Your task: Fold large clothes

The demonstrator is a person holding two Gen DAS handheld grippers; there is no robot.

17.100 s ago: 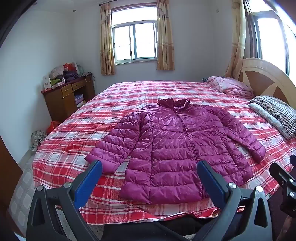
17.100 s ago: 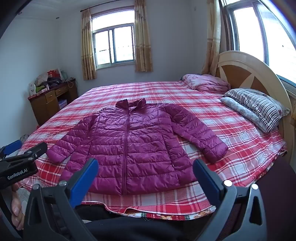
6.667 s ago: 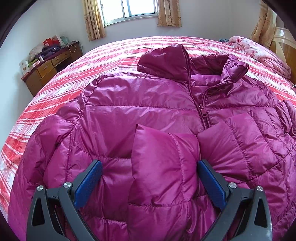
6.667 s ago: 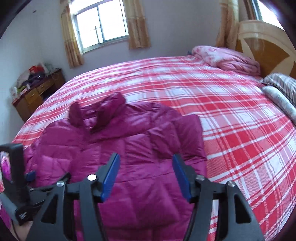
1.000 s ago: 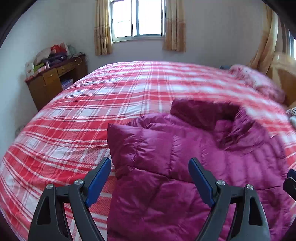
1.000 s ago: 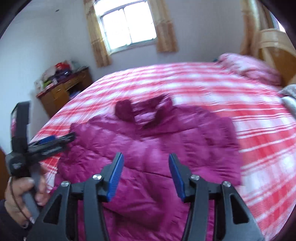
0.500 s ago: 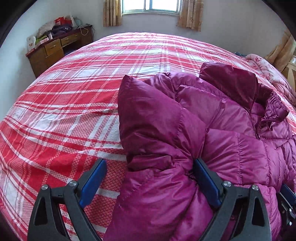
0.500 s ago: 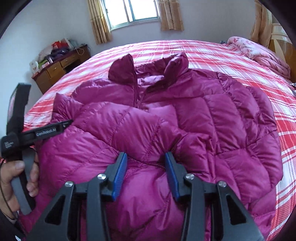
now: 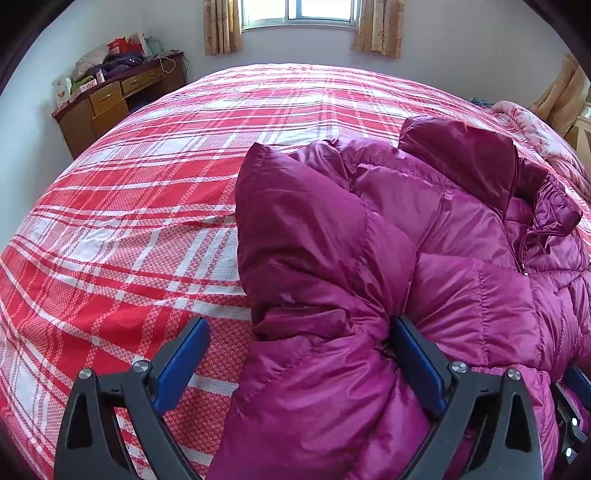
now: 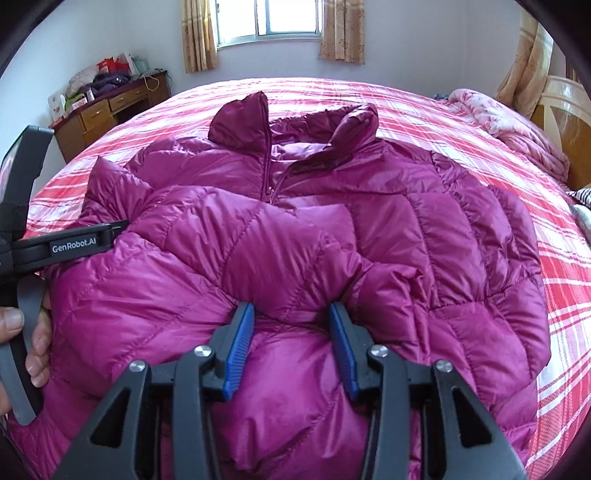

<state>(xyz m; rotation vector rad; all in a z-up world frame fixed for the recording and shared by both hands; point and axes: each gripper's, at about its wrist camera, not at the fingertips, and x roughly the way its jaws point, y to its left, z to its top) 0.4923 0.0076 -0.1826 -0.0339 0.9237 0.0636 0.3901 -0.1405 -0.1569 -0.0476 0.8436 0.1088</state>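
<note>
One magenta jacket point(image 10: 388, 229) on one bed point(image 9: 129, 229); left claw point(image 9: 299, 362) opening, right claw point(image 10: 291, 332) pinching its fold.

- The jacket point(image 10: 388, 229) lies on the bed point(image 9: 147, 206), collar toward the far window point(image 10: 286, 18).
- A desk point(image 9: 110, 99) stands far left (clutter on top).
- A folded blanket point(image 10: 517, 129) lies far right.

The jacket point(image 9: 369, 258) runs off the bottom and right edge of the left wrist view, so its hem is cut off there. The folded sleeve hides the zipper's lower part in the right wrist view. Clutter on the desk point(image 10: 107, 107) is too small to make out. The person's hand point(image 10: 33, 332) is cut by the left edge.
</note>
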